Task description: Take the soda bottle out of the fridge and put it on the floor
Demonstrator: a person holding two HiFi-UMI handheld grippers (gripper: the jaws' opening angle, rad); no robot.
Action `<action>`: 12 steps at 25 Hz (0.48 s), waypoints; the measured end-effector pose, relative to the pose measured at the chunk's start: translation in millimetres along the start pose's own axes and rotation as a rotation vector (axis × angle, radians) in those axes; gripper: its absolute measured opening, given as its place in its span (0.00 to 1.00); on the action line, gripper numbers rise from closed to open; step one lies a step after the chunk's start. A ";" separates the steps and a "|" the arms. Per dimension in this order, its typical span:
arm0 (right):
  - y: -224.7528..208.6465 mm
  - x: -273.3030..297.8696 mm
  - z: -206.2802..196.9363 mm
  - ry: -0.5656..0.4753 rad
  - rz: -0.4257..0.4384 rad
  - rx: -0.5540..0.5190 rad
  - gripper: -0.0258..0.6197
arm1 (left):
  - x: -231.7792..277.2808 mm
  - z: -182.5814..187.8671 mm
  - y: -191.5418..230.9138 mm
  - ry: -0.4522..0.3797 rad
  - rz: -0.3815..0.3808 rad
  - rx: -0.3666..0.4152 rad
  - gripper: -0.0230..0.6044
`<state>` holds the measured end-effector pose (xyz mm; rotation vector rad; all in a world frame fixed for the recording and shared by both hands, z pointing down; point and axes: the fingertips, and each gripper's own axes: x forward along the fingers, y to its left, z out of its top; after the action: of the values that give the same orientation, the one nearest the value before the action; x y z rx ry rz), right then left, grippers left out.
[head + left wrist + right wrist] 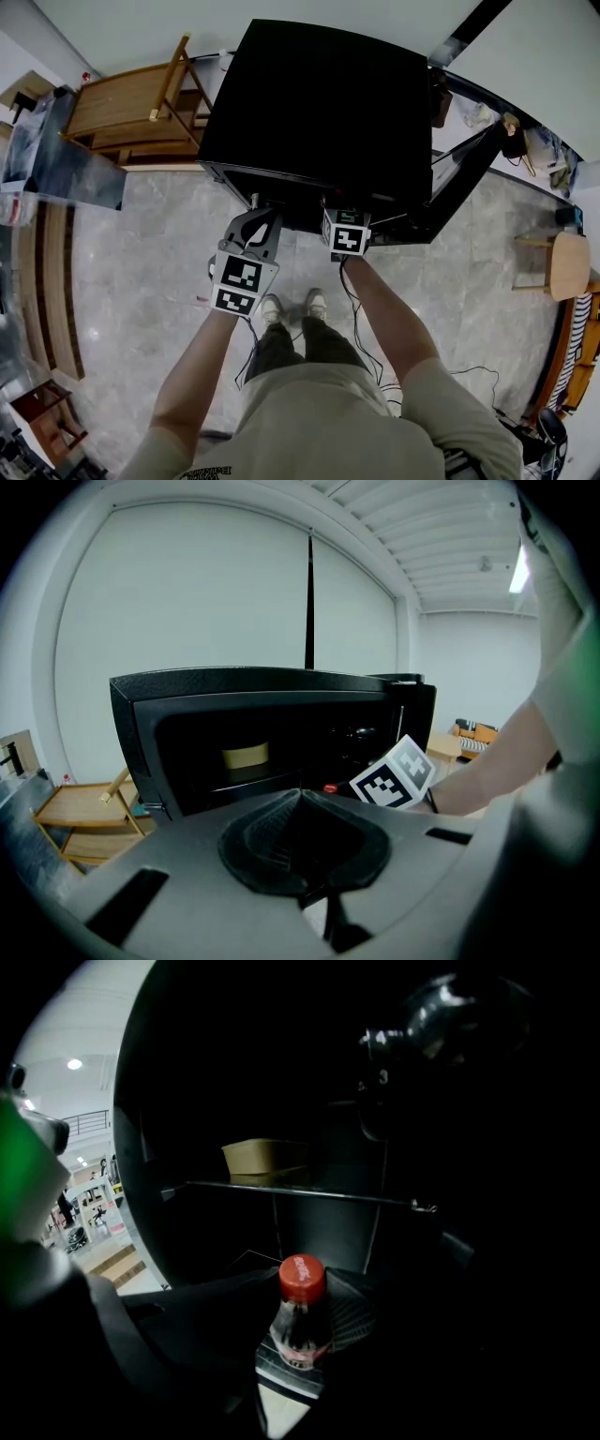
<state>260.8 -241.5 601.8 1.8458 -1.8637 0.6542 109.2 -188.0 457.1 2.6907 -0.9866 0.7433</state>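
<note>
Right gripper (305, 1316) is reaching into the open black mini fridge (319, 103), jaws clamped on the soda bottle (296, 1333). The pads sit on either side of its shoulder, just under the red cap (301, 1279). The bottle is upright and inside the fridge, in the lower compartment below the shelf (300, 1194). A tan box (265, 1159) sits on that shelf, further back. I can't tell whether the bottle's base is resting on anything, since the jaws hide it.

Left gripper (300, 808) has its jaws together and nothing between them. It's held outside the fridge front, left of the right gripper and pointing at the opening.

The fridge door (464, 178) is swung out to the person's right. The person stands on the grey marble floor (141, 262) right in front of the fridge. A wooden chair (131, 112) is near the fridge's left side.
</note>
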 end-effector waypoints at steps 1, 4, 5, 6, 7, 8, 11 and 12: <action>0.7 -3.1 1.8 -0.004 -0.003 -0.006 0.23 | -1.5 0.0 0.6 -0.001 0.000 0.001 0.05; 4.5 -13.6 7.0 -0.012 -0.001 -0.015 0.22 | -6.4 1.0 2.1 -0.004 0.003 0.001 0.05; 6.3 -17.3 9.5 -0.019 0.007 -0.013 0.22 | -8.6 1.9 2.4 -0.006 0.004 0.001 0.05; 8.2 -21.6 12.6 -0.027 0.015 -0.010 0.22 | -10.9 3.2 2.5 -0.009 0.005 0.002 0.05; 10.3 -26.4 15.7 -0.034 0.023 -0.008 0.21 | -13.3 4.6 2.4 -0.011 0.006 0.004 0.05; 12.5 -31.3 18.7 -0.041 0.029 -0.011 0.21 | -15.7 6.0 2.2 -0.014 0.008 0.008 0.05; 19.0 -47.0 27.3 -0.063 0.040 -0.028 0.21 | -24.3 11.0 1.0 -0.025 0.011 0.018 0.05; 20.7 -52.6 30.6 -0.070 0.042 -0.029 0.21 | -27.6 13.0 0.7 -0.030 0.012 0.020 0.05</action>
<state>241.6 -218.3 545.0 1.8374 -1.9516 0.5804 95.8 -177.5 431.8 2.7231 -1.0090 0.7216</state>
